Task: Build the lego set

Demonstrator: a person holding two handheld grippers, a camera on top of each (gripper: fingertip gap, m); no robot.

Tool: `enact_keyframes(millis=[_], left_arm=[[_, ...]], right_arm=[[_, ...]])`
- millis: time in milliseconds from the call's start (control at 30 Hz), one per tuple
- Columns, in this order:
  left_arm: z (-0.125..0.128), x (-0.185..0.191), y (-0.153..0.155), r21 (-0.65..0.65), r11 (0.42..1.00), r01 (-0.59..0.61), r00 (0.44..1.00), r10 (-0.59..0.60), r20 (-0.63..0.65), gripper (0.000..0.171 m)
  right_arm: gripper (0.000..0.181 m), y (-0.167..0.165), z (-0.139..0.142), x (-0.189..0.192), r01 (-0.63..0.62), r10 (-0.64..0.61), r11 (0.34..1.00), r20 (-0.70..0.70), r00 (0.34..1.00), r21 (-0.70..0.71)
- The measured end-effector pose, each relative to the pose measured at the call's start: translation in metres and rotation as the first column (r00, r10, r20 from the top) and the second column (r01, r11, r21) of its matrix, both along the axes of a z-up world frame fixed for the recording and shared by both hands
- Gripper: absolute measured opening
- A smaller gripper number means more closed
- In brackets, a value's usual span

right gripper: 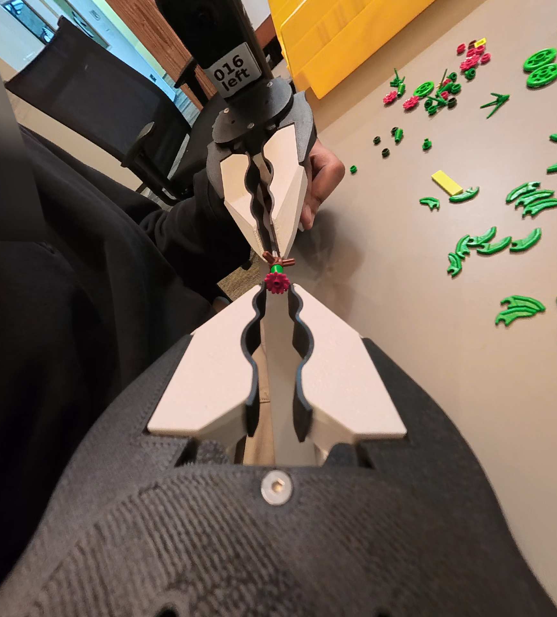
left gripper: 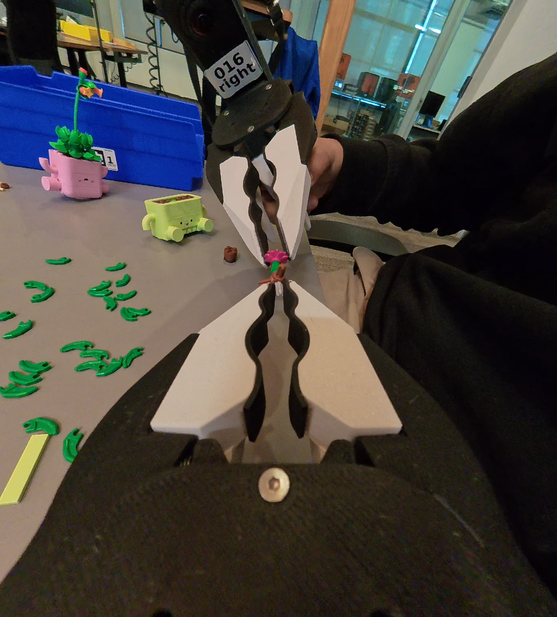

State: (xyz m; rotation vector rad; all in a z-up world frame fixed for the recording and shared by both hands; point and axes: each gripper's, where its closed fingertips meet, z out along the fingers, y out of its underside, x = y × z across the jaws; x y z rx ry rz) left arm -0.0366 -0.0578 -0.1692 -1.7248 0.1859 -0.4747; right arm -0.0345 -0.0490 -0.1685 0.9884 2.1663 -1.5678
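Observation:
My two grippers meet tip to tip over the table's near edge. My left gripper (left gripper: 279, 287) is shut on the thin stem of a small brown branch piece (left gripper: 276, 275) with a green stud. My right gripper (left gripper: 277, 260) comes from above, shut on a magenta flower (left gripper: 274, 256) that sits on the green stud. In the right wrist view my right gripper (right gripper: 276, 287) pinches the flower (right gripper: 275, 282), and the left gripper (right gripper: 274, 251) holds the branch piece (right gripper: 279, 260) beyond it.
A pink pot with a green plant (left gripper: 73, 177), a lime pot (left gripper: 177, 217) and a blue bin (left gripper: 120, 127) stand on the grey table. Green leaves (left gripper: 103, 360), a lime tile (left gripper: 23, 467) and a brown stud (left gripper: 230, 254) lie loose. A yellow bin (right gripper: 337, 40) and small flower parts (right gripper: 437, 90) show in the right wrist view. My two grippers' fingertips are within a few centimetres of each other.

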Motion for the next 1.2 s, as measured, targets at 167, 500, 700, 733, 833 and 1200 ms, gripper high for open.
enact_keyframes(millis=[167, 500, 700, 733, 833, 1200], left_arm=[[-0.001, 0.003, -0.001, -0.007, 1.0, 0.018, 1.0, -0.018, 0.007, 0.001], [-0.004, 0.007, -0.001, -0.037, 0.998, 0.041, 0.999, -0.041, 0.017, 0.001], [-0.007, 0.008, 0.0, -0.055, 0.997, 0.047, 0.999, -0.046, 0.016, 0.001], [-0.007, 0.008, 0.0, -0.055, 0.997, 0.046, 0.999, -0.045, 0.019, 0.001], [-0.006, 0.007, 0.0, -0.052, 0.998, 0.041, 0.999, -0.04, 0.025, 0.001], [-0.006, 0.0, 0.001, -0.058, 0.998, 0.004, 0.999, -0.002, 0.04, 0.001]], right_arm=[[0.011, 0.0, -0.001, 0.003, -0.033, 0.033, 0.999, 0.0, 0.999, 0.009], [0.011, -0.003, -0.007, 0.007, -0.096, 0.096, 0.994, -0.001, 0.995, 0.055], [0.011, -0.001, -0.009, 0.008, -0.116, 0.117, 0.99, -0.003, 0.993, 0.079], [0.01, -0.001, -0.009, 0.007, -0.115, 0.116, 0.99, -0.005, 0.993, 0.076], [0.01, -0.001, -0.008, 0.006, -0.115, 0.115, 0.991, -0.006, 0.993, 0.066], [0.02, 0.0, -0.007, -0.004, -0.02, 0.021, 1.0, -0.038, 0.999, 0.022]])
